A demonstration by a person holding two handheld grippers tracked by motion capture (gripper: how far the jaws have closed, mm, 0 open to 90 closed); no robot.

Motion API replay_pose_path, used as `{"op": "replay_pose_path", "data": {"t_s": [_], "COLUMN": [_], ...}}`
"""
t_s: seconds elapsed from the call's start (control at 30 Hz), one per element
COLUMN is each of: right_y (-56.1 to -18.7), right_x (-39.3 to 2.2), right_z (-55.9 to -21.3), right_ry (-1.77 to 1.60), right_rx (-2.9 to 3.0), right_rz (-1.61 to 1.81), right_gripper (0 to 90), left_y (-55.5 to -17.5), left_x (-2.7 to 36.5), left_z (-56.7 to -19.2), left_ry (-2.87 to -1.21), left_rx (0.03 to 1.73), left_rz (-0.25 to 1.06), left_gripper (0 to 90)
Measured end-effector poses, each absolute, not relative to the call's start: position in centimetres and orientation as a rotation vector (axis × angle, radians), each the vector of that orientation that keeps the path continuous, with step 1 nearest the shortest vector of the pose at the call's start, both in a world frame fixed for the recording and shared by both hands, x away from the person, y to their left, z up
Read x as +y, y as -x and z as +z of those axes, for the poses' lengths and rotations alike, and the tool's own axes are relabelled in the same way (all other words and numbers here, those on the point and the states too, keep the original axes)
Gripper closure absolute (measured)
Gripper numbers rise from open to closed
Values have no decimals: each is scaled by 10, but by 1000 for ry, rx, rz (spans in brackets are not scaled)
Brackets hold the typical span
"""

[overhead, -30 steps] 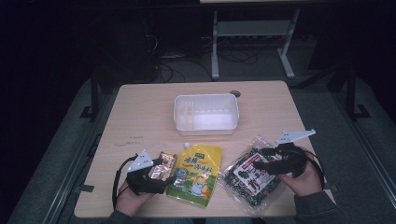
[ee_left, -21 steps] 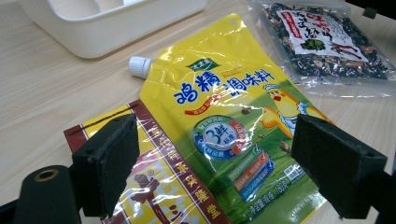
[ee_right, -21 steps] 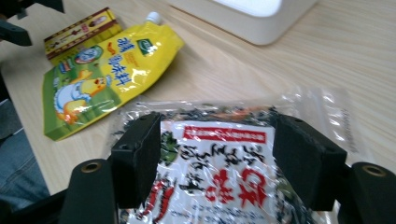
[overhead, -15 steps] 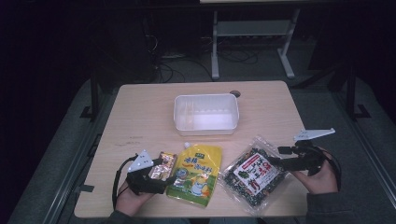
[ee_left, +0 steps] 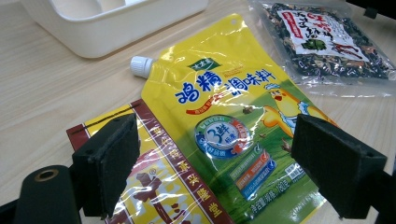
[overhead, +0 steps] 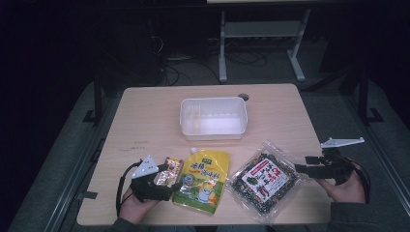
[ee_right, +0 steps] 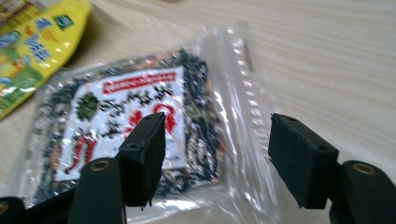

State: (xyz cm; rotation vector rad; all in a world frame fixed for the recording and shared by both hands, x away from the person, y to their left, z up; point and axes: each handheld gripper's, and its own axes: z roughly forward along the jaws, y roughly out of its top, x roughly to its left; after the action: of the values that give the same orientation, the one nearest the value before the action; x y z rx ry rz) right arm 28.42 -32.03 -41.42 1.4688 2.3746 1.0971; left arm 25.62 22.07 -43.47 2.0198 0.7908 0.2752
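My left tool [overhead: 164, 182] is black, with a grey three-cornered plate on top and a black cable looping back past my wrist. My right tool [overhead: 300, 168] is black too, topped by a pale grey plate. Each has two blocky black jaws with foam-like pads [ee_left: 112, 158] and a brass-ringed screw hole at the base; my sleeves are dark.

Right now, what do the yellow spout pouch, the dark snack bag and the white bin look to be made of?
Yellow spout pouch: glossy printed plastic film, judging by its sheen and creases, with a hard white screw cap. Dark snack bag: clear, shiny plastic film; the dark contents show through around a printed label, and the flat edge glints. White bin: probably moulded rigid plastic with a smooth, matte finish and thick even walls.
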Motion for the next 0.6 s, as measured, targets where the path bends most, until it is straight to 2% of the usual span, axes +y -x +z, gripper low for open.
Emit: {"op": "replay_pose_path", "data": {"t_s": [0.6], "right_y": [-278], "right_x": [-349], "right_z": [-435], "right_ry": [-1623], "right_rx": [2324], "right_rz": [1010], "right_gripper": [393], "left_y": [-255], "left_x": [218], "left_z": [-436], "left_ry": [-2034], "left_rx": [782], "left_rz": [276], "left_gripper": [148]}}
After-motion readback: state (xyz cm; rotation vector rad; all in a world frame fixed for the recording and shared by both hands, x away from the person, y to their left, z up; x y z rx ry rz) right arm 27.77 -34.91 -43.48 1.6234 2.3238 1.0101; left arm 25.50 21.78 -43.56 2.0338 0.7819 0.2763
